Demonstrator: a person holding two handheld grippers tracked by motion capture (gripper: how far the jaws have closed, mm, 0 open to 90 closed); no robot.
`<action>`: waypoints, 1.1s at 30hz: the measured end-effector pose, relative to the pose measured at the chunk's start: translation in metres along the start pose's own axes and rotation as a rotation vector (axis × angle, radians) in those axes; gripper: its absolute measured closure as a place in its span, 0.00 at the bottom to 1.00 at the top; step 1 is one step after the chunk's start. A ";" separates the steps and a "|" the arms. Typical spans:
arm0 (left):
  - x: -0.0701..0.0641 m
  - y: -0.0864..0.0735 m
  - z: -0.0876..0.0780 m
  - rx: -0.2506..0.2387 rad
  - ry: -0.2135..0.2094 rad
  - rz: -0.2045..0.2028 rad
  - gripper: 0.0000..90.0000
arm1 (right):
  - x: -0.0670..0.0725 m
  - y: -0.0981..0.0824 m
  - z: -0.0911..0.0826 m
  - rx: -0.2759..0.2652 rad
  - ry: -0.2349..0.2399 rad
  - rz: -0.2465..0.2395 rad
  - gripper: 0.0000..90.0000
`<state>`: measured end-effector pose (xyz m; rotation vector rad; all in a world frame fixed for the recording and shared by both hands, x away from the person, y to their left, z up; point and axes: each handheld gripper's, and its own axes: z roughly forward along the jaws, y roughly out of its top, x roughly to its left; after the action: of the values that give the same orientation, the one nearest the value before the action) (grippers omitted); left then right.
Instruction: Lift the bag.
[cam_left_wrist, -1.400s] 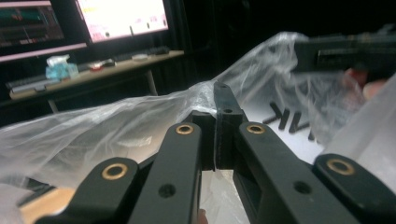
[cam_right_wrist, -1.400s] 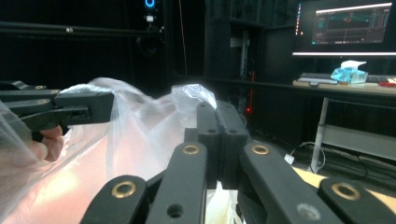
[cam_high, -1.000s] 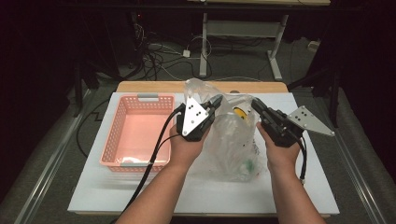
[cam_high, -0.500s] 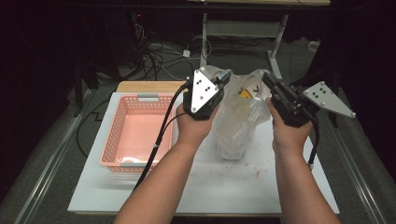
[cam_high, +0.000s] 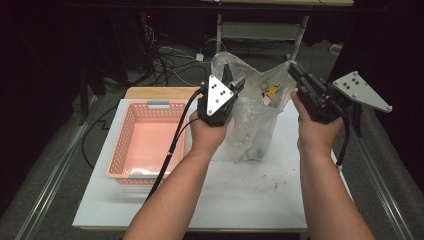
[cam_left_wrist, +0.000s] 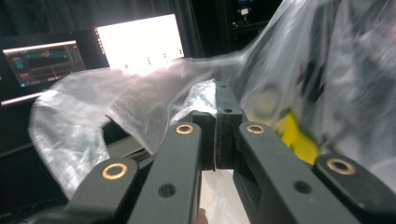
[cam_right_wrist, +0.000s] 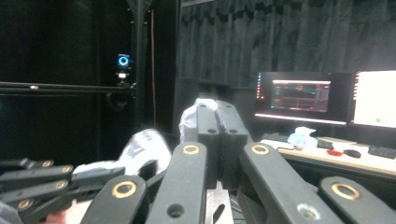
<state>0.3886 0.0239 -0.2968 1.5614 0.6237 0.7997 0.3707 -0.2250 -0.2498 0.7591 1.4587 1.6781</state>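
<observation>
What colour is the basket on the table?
Pink, or a light salmon. The basket shows best in the high view.

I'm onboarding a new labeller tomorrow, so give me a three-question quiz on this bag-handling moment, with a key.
1. True or false: both tongs are shut on the clear plastic bag.
2. Which side of the bag is the pink basket on in the high view: A) left, B) right, C) behind?
3. What colour is the bright item inside the bag, near its top?

Key:
1. True: the left tongs and the right tongs each pinch the film at the bag's top edge.
2. A.
3. Yellow.
</observation>
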 end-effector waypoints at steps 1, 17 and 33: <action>0.000 -0.001 0.001 0.005 -0.002 -0.006 0.97 | -0.002 0.000 0.000 0.001 -0.004 -0.001 1.00; 0.002 -0.026 0.008 0.083 -0.027 -0.037 0.97 | -0.012 -0.056 -0.001 0.146 -0.020 0.023 1.00; 0.017 -0.053 -0.019 0.194 -0.008 -0.064 0.80 | -0.016 -0.091 0.012 0.241 -0.031 0.041 1.00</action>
<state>0.3865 0.0560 -0.3454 1.7106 0.7599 0.7015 0.4046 -0.2277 -0.3364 0.9469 1.6527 1.5299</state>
